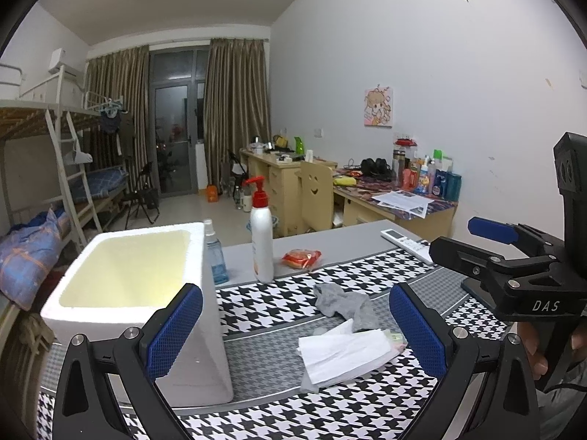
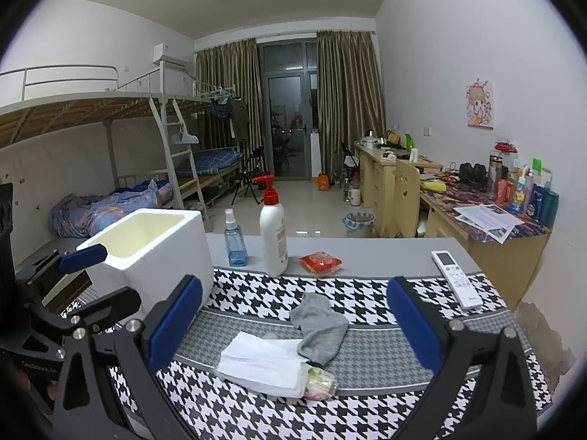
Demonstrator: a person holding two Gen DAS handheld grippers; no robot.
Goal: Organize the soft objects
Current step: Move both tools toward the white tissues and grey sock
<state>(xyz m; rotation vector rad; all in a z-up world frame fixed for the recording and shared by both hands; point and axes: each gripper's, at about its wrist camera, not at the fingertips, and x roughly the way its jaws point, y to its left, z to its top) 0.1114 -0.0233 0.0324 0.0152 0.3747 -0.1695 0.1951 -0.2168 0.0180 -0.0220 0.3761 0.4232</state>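
so: 1 grey sock [image 2: 320, 326], 1 tissue pack [image 2: 273, 368], 1 foam box [image 2: 154, 253], 2 bottles

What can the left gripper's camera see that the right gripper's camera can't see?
Only the left wrist view shows the right gripper from the side, with DAS printed on it. Only the right wrist view shows the left gripper from the side and the bin on the floor. Both show the white foam box, gray sock, tissue pack, red snack packet, lotion pump bottle, blue spray bottle and remote.
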